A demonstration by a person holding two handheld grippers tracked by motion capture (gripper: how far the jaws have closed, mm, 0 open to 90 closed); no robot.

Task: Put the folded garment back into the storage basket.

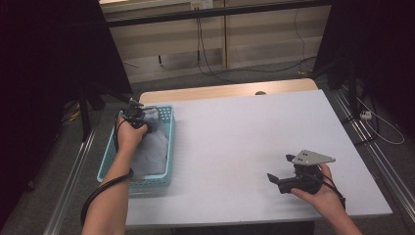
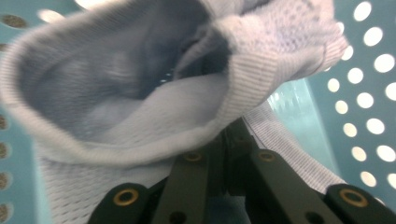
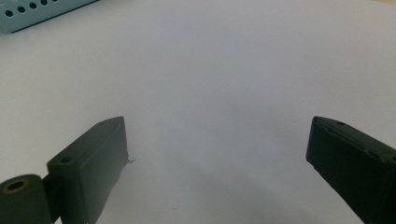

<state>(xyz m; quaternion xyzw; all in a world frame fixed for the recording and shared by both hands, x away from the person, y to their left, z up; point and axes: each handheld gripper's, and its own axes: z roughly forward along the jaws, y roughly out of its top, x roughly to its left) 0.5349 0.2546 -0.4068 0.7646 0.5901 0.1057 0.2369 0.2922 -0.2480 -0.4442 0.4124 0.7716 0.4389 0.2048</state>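
left tongs pinching grey cloth, teal basket

Bare forearms with no sleeves, black left tongs trailing a black cable looped along the arm, black right tongs topped by a grey three-cornered plate, blocky matte jaws, brass-ringed screw holes at the hinges
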